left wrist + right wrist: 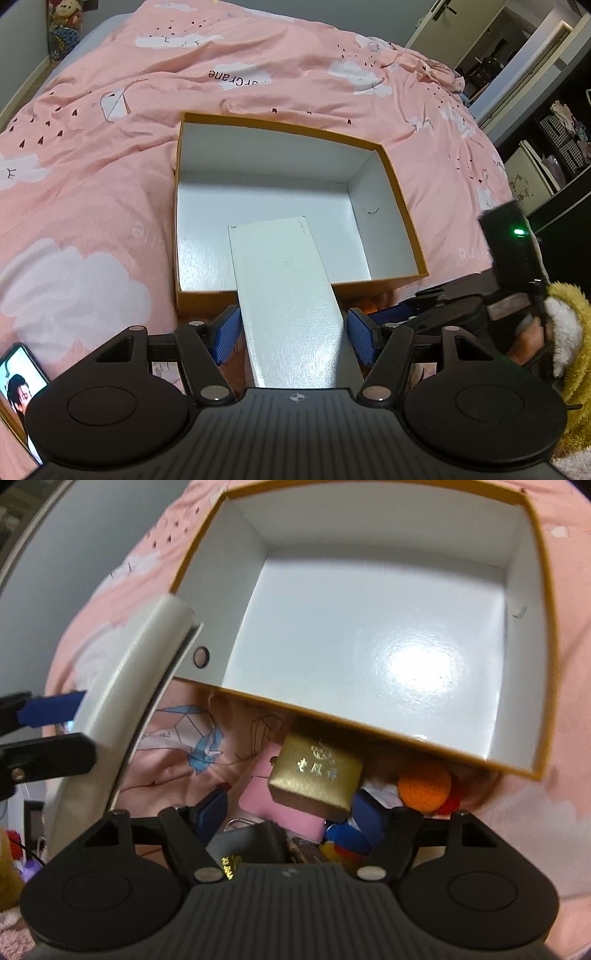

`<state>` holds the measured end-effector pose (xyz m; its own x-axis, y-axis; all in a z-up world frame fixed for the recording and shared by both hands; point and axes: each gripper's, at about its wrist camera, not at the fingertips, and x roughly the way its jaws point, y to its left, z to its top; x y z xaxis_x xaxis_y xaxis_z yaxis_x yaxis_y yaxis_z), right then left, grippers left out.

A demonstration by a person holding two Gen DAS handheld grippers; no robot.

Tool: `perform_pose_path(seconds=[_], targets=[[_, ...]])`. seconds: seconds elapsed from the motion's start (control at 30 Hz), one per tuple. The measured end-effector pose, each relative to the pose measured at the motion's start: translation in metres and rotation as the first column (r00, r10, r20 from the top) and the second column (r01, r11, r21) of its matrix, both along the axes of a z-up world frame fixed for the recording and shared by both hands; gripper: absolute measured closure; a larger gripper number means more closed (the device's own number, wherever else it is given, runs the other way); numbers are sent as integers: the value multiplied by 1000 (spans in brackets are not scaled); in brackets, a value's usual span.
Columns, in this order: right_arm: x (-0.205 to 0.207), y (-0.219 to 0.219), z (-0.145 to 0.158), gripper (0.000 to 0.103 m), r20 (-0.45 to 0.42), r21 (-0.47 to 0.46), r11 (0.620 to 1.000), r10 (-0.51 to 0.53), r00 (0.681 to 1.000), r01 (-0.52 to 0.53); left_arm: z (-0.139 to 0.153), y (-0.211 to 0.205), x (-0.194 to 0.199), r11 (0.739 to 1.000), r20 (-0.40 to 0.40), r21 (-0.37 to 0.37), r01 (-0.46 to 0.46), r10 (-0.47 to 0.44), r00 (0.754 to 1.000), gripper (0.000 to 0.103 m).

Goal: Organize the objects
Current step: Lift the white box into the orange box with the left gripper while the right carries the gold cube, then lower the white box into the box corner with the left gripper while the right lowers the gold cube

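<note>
left tool (293,332) grips a glossy white flat box (284,295); right tool (291,812) gapes above a gold box (314,775)

Phone (20,384) cut off, perhaps half-hidden

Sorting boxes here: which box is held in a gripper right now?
The long white box, clamped by the left gripper; the orange box and small gold box rest on the bed.

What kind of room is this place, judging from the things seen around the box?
Most likely a bedroom: the open orange cardboard box sits on a bed under a pink cloud-print duvet, a plush toy hangs at the wall, and an open doorway leads out.
</note>
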<state>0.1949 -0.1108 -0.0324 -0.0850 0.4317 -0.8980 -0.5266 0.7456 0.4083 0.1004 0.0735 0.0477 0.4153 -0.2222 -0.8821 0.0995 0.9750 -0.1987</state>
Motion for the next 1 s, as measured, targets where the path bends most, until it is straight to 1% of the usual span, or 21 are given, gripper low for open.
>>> perform_pose_path(seconds=[0.07, 0.1, 0.13, 0.2, 0.23, 0.3, 0.4, 0.47, 0.53, 0.7, 0.77, 0.8, 0.87, 0.93, 1.0], targets=[[7, 8, -4, 27, 13, -41, 999, -6, 1000, 6, 1, 1, 3, 1000, 2, -5, 0, 0, 1000, 31], [11, 10, -7, 24, 16, -58, 998, -10, 1000, 11, 1, 1, 6, 1000, 2, -7, 0, 0, 1000, 31], [16, 12, -10, 23, 7, -70, 997, -14, 1000, 14, 1, 1, 9, 1000, 2, -7, -1, 1, 1000, 31], [23, 14, -20, 23, -41, -78, 997, -30, 999, 27, 2, 2, 15, 1000, 3, -5, 1, -1, 1000, 31], [24, 15, -25, 24, -59, -83, 996, -33, 998, 28, 1, 2, 18, 1000, 2, -3, -1, 1, 1000, 31], [25, 15, -34, 37, -84, -97, 995, -41, 996, 33, -1, 4, 26, 1000, -3, -1, -6, 6, 1000, 31], [24, 9, -34, 38, -81, -81, 996, -49, 995, 42, -3, 7, 39, 1000, -8, 12, -18, 18, 1000, 31], [22, 3, -25, 38, -71, -55, 998, -48, 996, 44, -4, 6, 49, 999, -7, 30, -14, 14, 1000, 31], [20, -4, -10, 39, -51, -18, 999, -40, 998, 39, -5, 3, 60, 999, -4, 50, 0, 1, 1000, 31], [23, -26, 35, 39, -38, 137, 989, -50, 998, 55, -14, -11, 85, 992, 7, 114, 50, -51, 999, 31], [29, -34, 52, 40, -1, 177, 982, -68, 998, 67, -24, -16, 96, 989, -1, 134, 56, -57, 998, 31], [33, -39, 59, 40, 38, 185, 980, -81, 996, 73, -29, -18, 101, 987, -3, 152, 57, -57, 998, 31], [44, -49, 67, 40, 85, 192, 976, -119, 989, 101, -40, -24, 108, 978, -1, 201, 63, -64, 998, 31], [57, -57, 71, 40, 99, 215, 966, -168, 981, 143, -52, -29, 114, 970, -8, 235, 67, -67, 998, 31], [75, -61, 68, 40, 123, 214, 960, -208, 970, 178, -63, -34, 119, 954, -10, 290, 78, -78, 997, 31]])
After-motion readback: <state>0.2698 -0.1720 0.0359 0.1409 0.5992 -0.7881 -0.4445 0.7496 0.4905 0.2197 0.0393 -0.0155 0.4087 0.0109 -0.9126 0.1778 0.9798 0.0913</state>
